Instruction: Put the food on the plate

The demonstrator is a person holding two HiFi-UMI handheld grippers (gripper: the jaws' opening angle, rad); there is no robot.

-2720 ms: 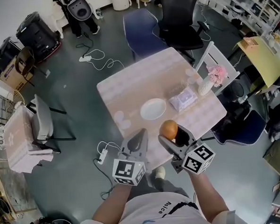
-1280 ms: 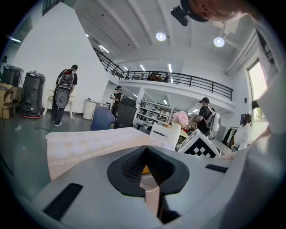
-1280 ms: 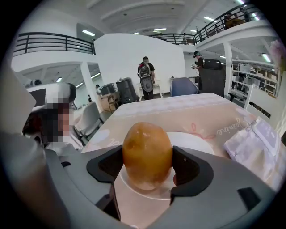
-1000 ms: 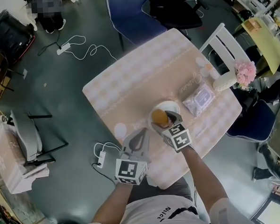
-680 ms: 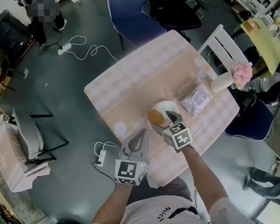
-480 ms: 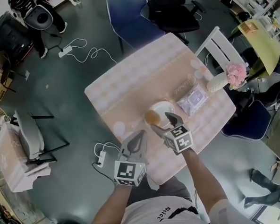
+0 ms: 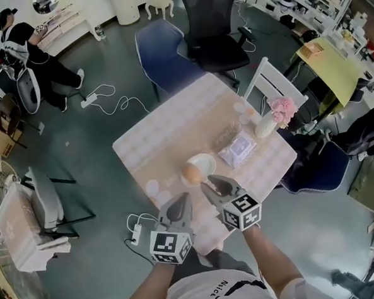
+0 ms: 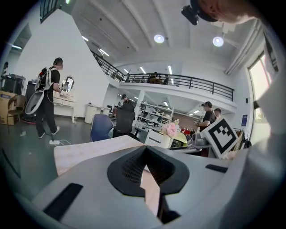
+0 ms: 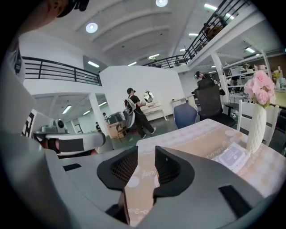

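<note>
If bumping table [image 7: 166, 125] w/ right gripper [image 7: 211, 183] (jaws closing, nothing btwn), risks rolling food [image 7: 190, 173] off 8 o'clock rim of plate [image 7: 207, 161]; left gripper [image 7: 180, 200] pressed together.

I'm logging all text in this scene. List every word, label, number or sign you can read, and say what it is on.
"Nsice", as best it reads: print on the person's white shirt.
Cursive lettering on the tablecloth: too small to read.
Print on the packet: too blurred to read.
Marker cubes: black-and-white patterns only, no letters or numbers.
</note>
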